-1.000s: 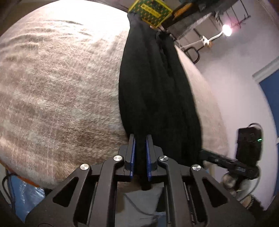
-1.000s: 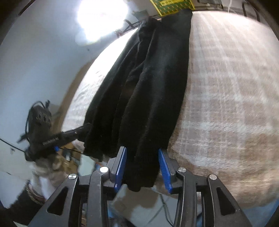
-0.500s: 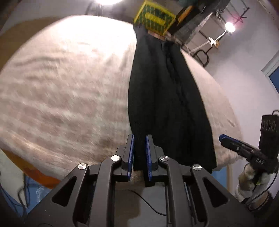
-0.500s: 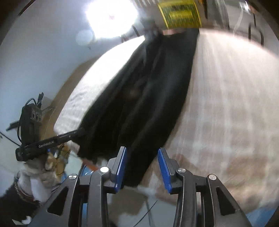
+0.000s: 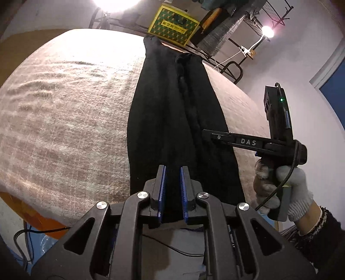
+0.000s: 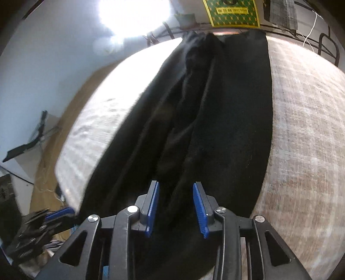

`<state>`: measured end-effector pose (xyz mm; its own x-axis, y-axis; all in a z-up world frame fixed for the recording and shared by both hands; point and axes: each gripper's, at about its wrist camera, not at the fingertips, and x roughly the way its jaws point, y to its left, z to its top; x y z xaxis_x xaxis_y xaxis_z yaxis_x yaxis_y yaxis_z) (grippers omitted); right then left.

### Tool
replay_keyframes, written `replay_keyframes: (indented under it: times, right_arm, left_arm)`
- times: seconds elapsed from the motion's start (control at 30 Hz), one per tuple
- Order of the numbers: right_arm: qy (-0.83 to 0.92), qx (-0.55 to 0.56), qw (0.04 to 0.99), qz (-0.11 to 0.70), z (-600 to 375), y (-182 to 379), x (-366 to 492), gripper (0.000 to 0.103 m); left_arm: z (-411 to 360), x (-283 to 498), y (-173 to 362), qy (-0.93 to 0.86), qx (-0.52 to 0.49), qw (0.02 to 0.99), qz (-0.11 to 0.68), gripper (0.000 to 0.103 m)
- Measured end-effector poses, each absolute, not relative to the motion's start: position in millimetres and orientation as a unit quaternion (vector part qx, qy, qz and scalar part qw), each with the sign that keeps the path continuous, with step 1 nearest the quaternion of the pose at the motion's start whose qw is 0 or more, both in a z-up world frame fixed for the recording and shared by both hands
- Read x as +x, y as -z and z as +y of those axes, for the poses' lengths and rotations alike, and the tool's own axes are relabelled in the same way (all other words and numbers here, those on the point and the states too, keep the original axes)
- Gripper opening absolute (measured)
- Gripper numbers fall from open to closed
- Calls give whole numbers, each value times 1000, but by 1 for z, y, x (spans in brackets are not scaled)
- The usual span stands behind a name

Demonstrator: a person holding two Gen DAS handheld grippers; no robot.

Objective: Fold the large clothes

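Left wrist view: black garment (image 5: pixel 172 120), already narrowed to a long strip, lies lengthwise on a plaid-covered table (image 5: pixel 64 120), its far end at the table's far edge and its near end hanging over the near edge. Left tongs (image 5: pixel 172 189) are closed on that near hem, cloth pinched between the 2 blue pads (image 5: pixel 162 189); holding this corner probably keeps the strip taut and straight for the next fold. Right tongs (image 5: pixel 207 134) reach in from the side over the garment's right border, carried by a gloved hand (image 5: pixel 282 189).

Right wrist view: garment (image 6: pixel 226 120) fills the centre, with bunched folds along its middle. Right tongs (image 6: pixel 175 206) have just been closing; cloth sits between the blue pads (image 6: pixel 199 206), but a gap shows on both sides, so no grip is made yet. Judged step: taking the second near corner so that both can be lifted together and carried toward the far end. Behind the table stands a green-and-yellow box (image 6: pixel 234 11).
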<state>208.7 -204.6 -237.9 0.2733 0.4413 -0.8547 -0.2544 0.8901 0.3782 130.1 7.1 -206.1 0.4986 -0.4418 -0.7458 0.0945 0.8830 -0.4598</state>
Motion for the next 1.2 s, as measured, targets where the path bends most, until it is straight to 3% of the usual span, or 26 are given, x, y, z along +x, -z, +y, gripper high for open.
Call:
replay_keyframes:
  times: [0.03, 0.1, 0.23, 0.4, 0.57, 0.63, 0.67, 0.8, 1.0, 1.13, 1.2]
  right_arm:
    - [-221, 81, 796, 558, -204, 239, 210, 14]
    - [-225, 98, 791, 561, -208, 243, 212, 3]
    - [-243, 233, 774, 536, -230, 237, 216, 1]
    - [-228, 245, 782, 525, -228, 239, 224, 1]
    - [-231, 209, 774, 550, -215, 259, 222, 5]
    - [-246, 200, 772, 551, -215, 250, 217, 24]
    - [-250, 198, 773, 548, -216, 245, 213, 26]
    - [-265, 174, 790, 525, -227, 225, 171, 25]
    - [-285, 105, 785, 540, -207, 239, 105, 23]
    - [-300, 133, 775, 540, -218, 225, 88, 23]
    - [-291, 157, 783, 527, -231, 216, 87, 29]
  left_arm:
    - [9, 131, 208, 157, -189, 845, 476, 10]
    - [13, 133, 211, 154, -201, 840, 480, 10]
    - [20, 133, 214, 154, -227, 832, 483, 10]
    - [21, 131, 211, 152, -225, 836, 477, 10]
    - [27, 130, 214, 141, -219, 837, 480, 10]
    - [30, 130, 216, 137, -222, 837, 482, 10]
    - [32, 130, 217, 136, -223, 836, 483, 10]
    - [32, 130, 221, 132, -220, 836, 485, 10]
    - [29, 133, 230, 121, -215, 832, 497, 10]
    - [24, 149, 221, 127, -216, 830, 498, 10]
    - [20, 157, 213, 134, -213, 832, 494, 10]
